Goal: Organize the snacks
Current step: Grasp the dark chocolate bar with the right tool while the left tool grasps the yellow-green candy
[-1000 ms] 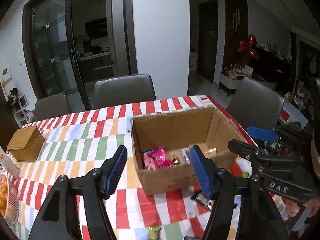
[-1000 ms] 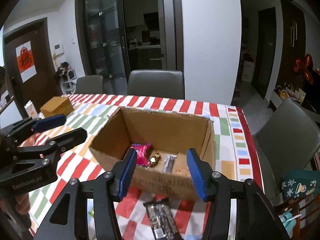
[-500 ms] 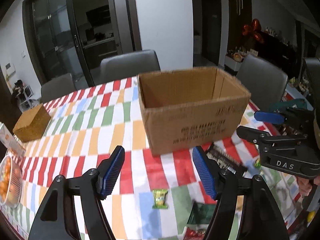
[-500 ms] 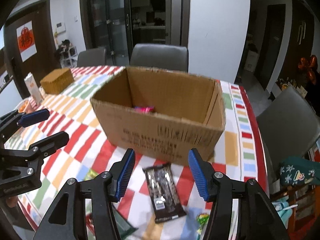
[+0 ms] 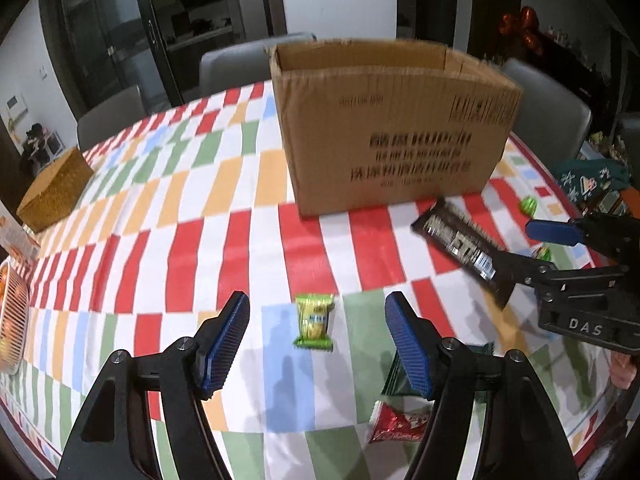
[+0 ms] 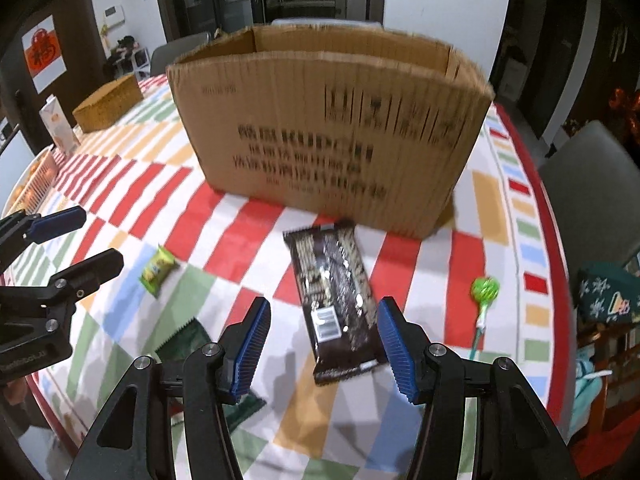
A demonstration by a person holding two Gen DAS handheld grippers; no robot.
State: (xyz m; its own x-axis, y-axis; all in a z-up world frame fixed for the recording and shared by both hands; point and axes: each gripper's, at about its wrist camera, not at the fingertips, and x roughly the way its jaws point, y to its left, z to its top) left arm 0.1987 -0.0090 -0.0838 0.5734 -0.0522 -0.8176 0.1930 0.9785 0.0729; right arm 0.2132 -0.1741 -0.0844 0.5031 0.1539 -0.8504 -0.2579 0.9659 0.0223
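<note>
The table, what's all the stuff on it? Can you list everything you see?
cardboard box: one, brown, middle of the table, open top
chocolate bar: one, dark brown wrapper, flat in front of the box
small candy packet: one, green and yellow, on the tablecloth
lollipop: one, green, right of the chocolate bar
dark green packet: one, near table edge, partly hidden
red packet: one, beside the dark green packet
wicker box: one, tan, far left
tablecloth: one, red, green, orange, blue checks
chairs: grey, around the table
left gripper: one, black with blue pads, open, above the small candy packet
right gripper: one, same colours, open, over the chocolate bar
</note>
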